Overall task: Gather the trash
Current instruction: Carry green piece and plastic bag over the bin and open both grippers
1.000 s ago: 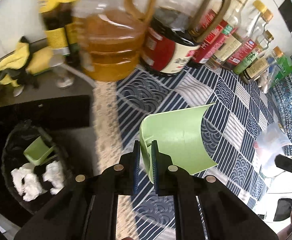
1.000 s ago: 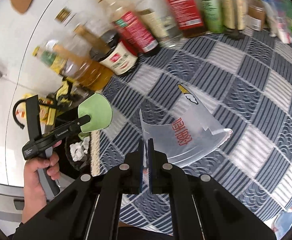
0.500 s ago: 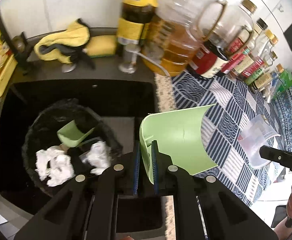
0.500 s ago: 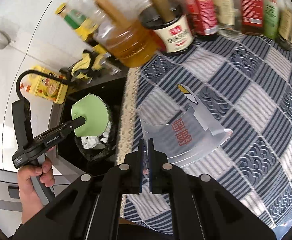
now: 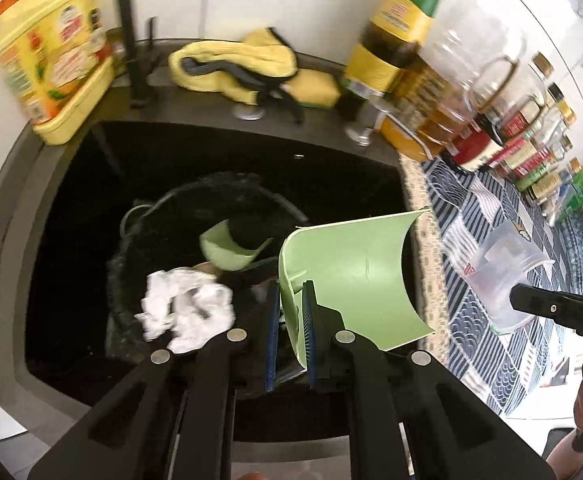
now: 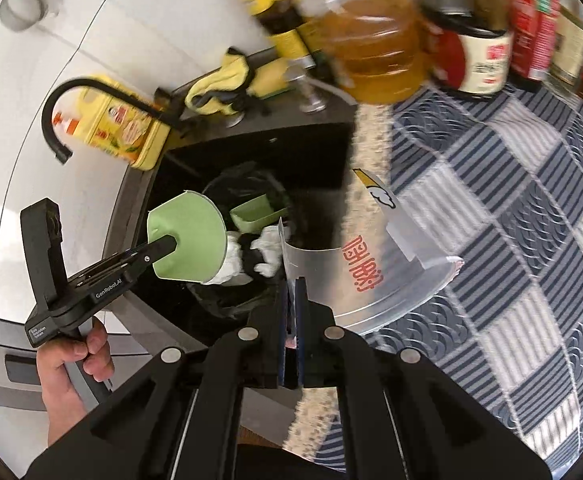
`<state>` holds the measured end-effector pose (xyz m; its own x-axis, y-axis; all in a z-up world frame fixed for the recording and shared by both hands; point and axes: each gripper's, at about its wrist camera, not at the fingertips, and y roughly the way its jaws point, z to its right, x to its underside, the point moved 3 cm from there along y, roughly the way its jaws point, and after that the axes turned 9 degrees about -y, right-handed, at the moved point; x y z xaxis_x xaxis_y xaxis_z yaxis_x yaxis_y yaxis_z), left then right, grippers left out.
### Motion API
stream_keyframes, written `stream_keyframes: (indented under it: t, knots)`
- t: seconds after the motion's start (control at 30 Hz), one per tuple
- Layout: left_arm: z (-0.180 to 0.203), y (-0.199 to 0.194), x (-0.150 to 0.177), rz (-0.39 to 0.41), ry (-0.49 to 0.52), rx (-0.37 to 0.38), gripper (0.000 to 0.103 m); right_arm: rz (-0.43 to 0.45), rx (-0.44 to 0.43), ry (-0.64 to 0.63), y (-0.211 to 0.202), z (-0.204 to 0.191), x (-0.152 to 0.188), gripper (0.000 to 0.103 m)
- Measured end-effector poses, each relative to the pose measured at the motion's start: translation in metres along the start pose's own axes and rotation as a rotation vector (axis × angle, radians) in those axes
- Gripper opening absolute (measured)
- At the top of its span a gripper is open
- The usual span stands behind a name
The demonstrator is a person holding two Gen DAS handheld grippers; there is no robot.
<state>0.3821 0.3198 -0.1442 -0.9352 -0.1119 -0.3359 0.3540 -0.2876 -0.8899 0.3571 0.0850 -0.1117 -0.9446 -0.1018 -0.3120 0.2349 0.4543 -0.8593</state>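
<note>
1. Left hand-held gripper point(image 5: 291, 332) clenched on the edge of a pale green curved plastic cup piece point(image 5: 355, 280), carried over the black-lined round bin point(image 5: 211, 192) inside the dark sink point(image 5: 71, 200), presumably for dropping.
2. Right hand-held gripper point(image 6: 291, 320) clamped on the rim of a torn clear plastic cup with red print point(image 6: 371, 276), at 3 o'clock of the bin, over the blue patterned worktop point(image 6: 511, 220) edge.
3. Already binned: crumpled white tissue point(image 5: 183, 308), second green scrap point(image 5: 227, 248).
4. Thin edge grips, likely suited to flimsy plastic.
</note>
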Motion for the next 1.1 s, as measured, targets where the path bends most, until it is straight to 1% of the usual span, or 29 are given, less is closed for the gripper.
stream_keyframes:
  t: [0.27, 0.43, 0.53, 0.6, 0.8, 0.97, 1.03, 1.07, 1.1]
  knots:
    - [-0.059, -0.014, -0.002, 0.031, -0.063, -0.017, 0.01, -0.035, -0.013, -0.074, 0.043, -0.047, -0.021, 0.005]
    - [-0.092, -0.017, -0.003, 0.034, -0.096, -0.04, 0.01, -0.067, -0.043, -0.111, 0.074, -0.077, -0.036, 0.005]
    - [-0.108, -0.02, -0.004, 0.042, -0.112, -0.056, 0.01, -0.092, -0.049, -0.118, 0.094, -0.085, -0.046, 0.005]
    - [-0.118, -0.02, -0.006, 0.052, -0.122, -0.078, 0.01, -0.106, -0.056, -0.125, 0.106, -0.09, -0.051, 0.005]
    - [-0.136, -0.011, -0.012, 0.036, -0.132, -0.099, 0.01, -0.132, -0.067, -0.132, 0.129, -0.1, -0.064, 0.005]
    - [-0.135, 0.002, -0.019, 0.014, -0.115, -0.096, 0.01, -0.141, -0.069, -0.121, 0.144, -0.103, -0.073, 0.005]
    - [-0.133, 0.007, -0.022, 0.002, -0.113, -0.092, 0.011, -0.147, -0.054, -0.114, 0.149, -0.102, -0.075, 0.006]
    - [-0.132, 0.011, -0.023, -0.011, -0.117, -0.088, 0.012, -0.146, -0.053, -0.103, 0.149, -0.101, -0.076, 0.009]
    - [-0.131, 0.014, -0.024, -0.018, -0.12, -0.08, 0.015, -0.145, -0.061, -0.086, 0.148, -0.099, -0.077, 0.015]
